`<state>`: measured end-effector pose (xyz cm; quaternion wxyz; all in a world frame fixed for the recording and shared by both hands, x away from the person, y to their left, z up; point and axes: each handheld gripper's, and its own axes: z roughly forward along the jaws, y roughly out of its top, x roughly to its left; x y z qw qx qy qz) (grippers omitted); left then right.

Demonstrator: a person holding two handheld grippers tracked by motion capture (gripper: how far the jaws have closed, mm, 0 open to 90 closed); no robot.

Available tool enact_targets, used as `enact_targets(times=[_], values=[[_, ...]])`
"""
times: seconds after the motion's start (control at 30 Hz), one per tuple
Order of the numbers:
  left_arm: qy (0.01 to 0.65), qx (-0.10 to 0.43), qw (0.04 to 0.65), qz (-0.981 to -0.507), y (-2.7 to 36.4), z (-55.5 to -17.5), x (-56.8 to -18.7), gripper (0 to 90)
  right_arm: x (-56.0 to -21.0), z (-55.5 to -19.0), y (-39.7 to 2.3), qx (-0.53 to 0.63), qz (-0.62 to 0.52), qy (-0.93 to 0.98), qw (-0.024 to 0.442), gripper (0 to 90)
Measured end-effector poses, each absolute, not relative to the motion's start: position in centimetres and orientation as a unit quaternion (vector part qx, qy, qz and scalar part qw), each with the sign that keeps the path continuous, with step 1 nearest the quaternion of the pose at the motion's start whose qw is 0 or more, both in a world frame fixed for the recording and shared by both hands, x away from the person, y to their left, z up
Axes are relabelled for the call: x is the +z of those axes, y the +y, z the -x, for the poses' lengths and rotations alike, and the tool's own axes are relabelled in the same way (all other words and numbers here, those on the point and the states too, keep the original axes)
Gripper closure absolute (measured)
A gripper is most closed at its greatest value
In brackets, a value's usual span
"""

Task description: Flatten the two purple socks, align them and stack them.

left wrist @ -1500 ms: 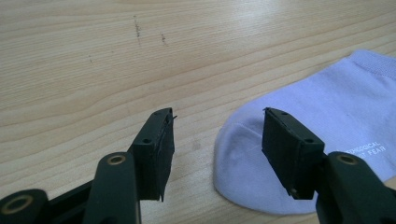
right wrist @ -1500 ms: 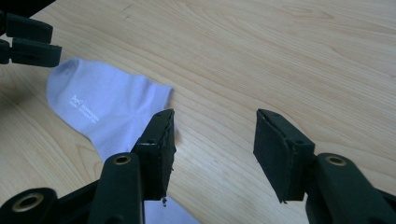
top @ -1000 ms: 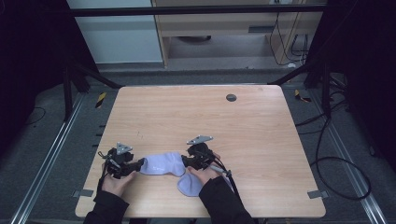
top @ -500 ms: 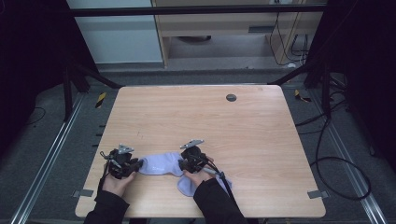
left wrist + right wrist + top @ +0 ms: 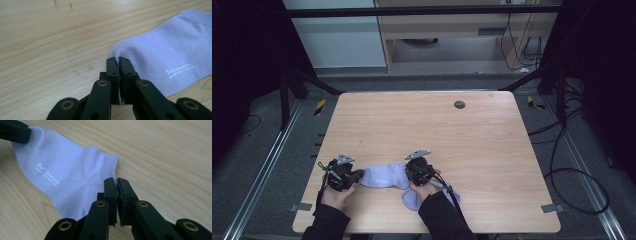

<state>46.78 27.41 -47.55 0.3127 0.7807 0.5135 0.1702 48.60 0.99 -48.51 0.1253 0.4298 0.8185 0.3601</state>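
We are looking down on a wooden table; both hands are working at its lower left in the high view. A pale lilac sock is lying flat there, stretched between the two grippers. A second lilac sock is sitting just below it, partly under the right forearm, and the two look to be touching, though we cannot tell for sure at this size.

The left gripper is sitting at the sock's left end, lower left of the high frame. In the left gripper view, the left gripper is clenching on the sock's rounded end at frame centre; the jaws have just been closing and are now pinching the fabric edge between them. White printed lettering is showing at the right of that frame.

The right gripper is sitting at the sock's right end, just left of bottom centre. In the right gripper view, the right gripper is clamping on the sock's ribbed cuff edge at centre; its jaws have also just been closing, with cloth between them. The other gripper's black jaw tip is showing at upper left, holding the far end.

A dark round grommet is sitting at the table's upper middle, well apart from the socks.
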Motion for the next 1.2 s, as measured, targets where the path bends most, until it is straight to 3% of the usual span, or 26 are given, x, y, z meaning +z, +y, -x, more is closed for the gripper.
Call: enact_targets(times=[0.63, 1.2], values=[[0.475, 0.179, 0.373, -0.777, 25.2, -44.8, -43.4, 86.5, -43.2, -46.4, -2.5, 0.399, -0.401, 0.814, 0.129, 87.0], [0.424, 0.152, 0.373, -0.811, 19.8, -42.8, -42.9, 86.5, -42.1, -43.9, -8.1, 0.393, -0.409, 0.812, 0.138, 87.0]])
